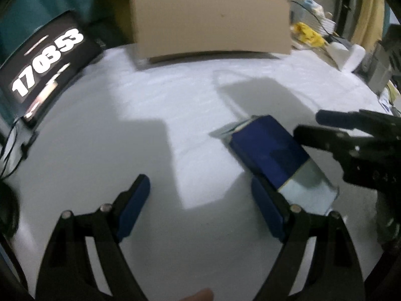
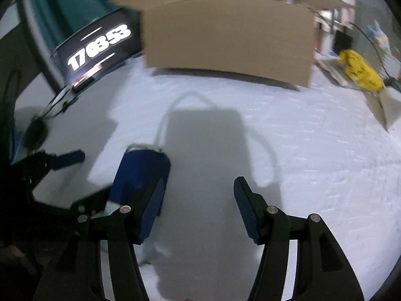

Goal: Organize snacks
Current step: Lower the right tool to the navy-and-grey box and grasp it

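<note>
A dark blue snack pack with a pale end [image 1: 273, 155] lies on the white tablecloth [image 1: 140, 125]. My left gripper [image 1: 200, 195] is open and empty; the pack lies just beyond its right finger. My right gripper [image 2: 198, 195] is open and empty; the same blue pack [image 2: 140, 175] lies beside its left finger. The right gripper also shows at the right edge of the left wrist view [image 1: 351, 135]. An open cardboard box [image 1: 213, 22] stands at the back of the table and shows in the right wrist view too [image 2: 228, 37].
A black screen with white digits [image 1: 47, 62] leans at the back left, with cables beside it. A yellow bag [image 2: 361, 70] and clutter lie at the back right. A teal curtain [image 2: 82, 2] hangs behind.
</note>
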The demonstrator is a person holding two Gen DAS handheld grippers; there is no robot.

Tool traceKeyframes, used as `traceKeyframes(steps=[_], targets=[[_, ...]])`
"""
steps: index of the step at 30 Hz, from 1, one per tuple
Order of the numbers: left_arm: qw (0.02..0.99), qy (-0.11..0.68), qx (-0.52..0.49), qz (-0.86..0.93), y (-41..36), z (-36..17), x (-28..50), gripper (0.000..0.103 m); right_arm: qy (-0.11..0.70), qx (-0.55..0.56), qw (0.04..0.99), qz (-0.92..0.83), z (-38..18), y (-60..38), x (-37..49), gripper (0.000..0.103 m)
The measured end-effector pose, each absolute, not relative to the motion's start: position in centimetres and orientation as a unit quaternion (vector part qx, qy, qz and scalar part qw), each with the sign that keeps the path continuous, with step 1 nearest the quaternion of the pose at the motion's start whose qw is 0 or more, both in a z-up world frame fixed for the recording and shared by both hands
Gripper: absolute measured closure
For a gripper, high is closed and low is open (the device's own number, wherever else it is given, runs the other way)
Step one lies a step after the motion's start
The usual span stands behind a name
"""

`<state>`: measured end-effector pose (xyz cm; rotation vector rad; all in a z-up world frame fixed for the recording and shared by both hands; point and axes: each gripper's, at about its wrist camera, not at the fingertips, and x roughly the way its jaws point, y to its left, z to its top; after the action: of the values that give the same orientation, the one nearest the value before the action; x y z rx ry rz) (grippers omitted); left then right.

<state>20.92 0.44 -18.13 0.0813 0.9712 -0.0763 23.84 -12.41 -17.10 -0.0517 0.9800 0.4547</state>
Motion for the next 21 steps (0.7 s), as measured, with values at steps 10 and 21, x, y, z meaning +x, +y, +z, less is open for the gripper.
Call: traceKeyframes(steps=[10, 21], targets=[[0.875, 0.472, 0.040, -0.099, -5.3, -18.0, 24.6, 0.018, 0.458, 0.017, 0.871, 0.176, -15.5, -18.4, 26.0, 0.041], [0.883, 0.468, -0.004, -0.039, 1.7, -17.7, 22.1, 0.018, 0.469, -0.035, 0.850, 0.238, -16.0, -13.6, 24.4, 0.041]])
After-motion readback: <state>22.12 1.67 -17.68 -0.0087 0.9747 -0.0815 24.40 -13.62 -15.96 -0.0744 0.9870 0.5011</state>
